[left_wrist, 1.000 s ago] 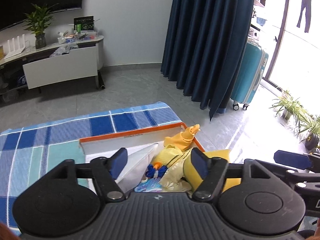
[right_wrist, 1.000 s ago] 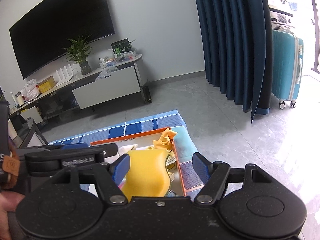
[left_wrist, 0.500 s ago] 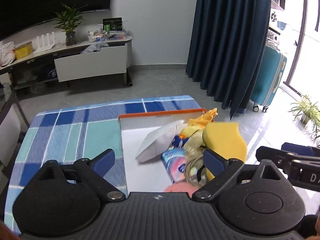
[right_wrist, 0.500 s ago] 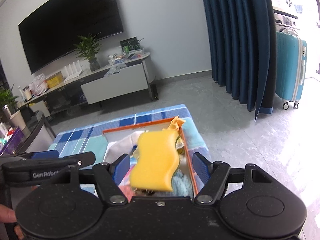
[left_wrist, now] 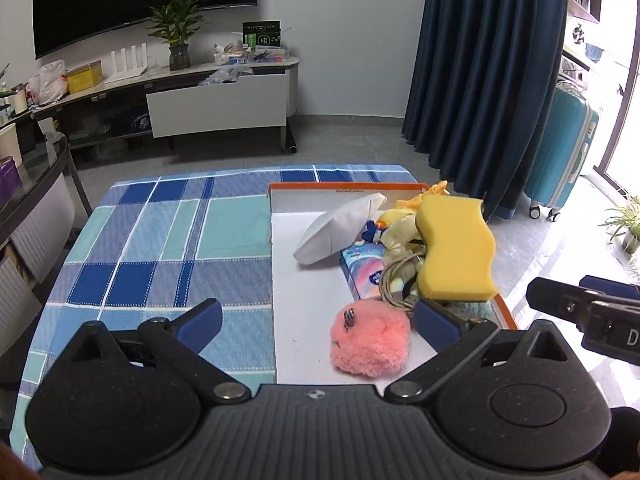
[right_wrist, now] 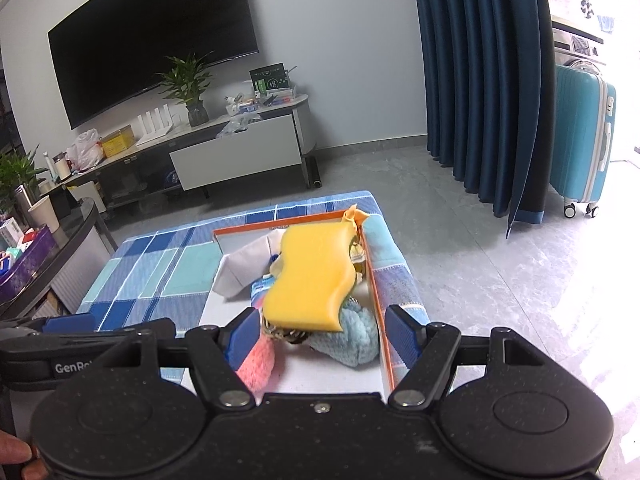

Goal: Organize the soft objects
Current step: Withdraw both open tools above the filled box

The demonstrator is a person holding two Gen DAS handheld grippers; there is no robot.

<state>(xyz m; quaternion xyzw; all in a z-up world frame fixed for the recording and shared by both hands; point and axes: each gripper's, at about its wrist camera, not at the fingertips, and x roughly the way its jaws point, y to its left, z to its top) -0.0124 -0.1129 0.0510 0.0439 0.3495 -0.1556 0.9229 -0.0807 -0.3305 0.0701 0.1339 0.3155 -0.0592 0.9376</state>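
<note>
An orange-rimmed white tray (left_wrist: 344,188) lies on the blue plaid cloth and holds soft things. A yellow wavy sponge (left_wrist: 456,246) lies on top of the pile at the tray's right; it also shows in the right wrist view (right_wrist: 312,276). A pink fluffy ball (left_wrist: 370,344) sits at the tray's near end, with a white pouch (left_wrist: 340,228), a tissue pack (left_wrist: 362,266) and yellow cloth behind it. A light blue fluffy item (right_wrist: 352,344) lies under the sponge. My left gripper (left_wrist: 316,322) is open above the tray's near end. My right gripper (right_wrist: 324,330) is open and empty, just behind the sponge.
The plaid cloth (left_wrist: 168,240) covers the table left of the tray. A TV stand (left_wrist: 216,100) and a TV are at the far wall. Dark blue curtains (left_wrist: 480,60) and a teal suitcase (left_wrist: 564,152) stand at the right. A glass side table (left_wrist: 32,184) is at the left.
Both grippers have pulled back and up from the tray. The left jaws have opened wide. The sponge, between the right fingers a second ago, now lies on the pile.
</note>
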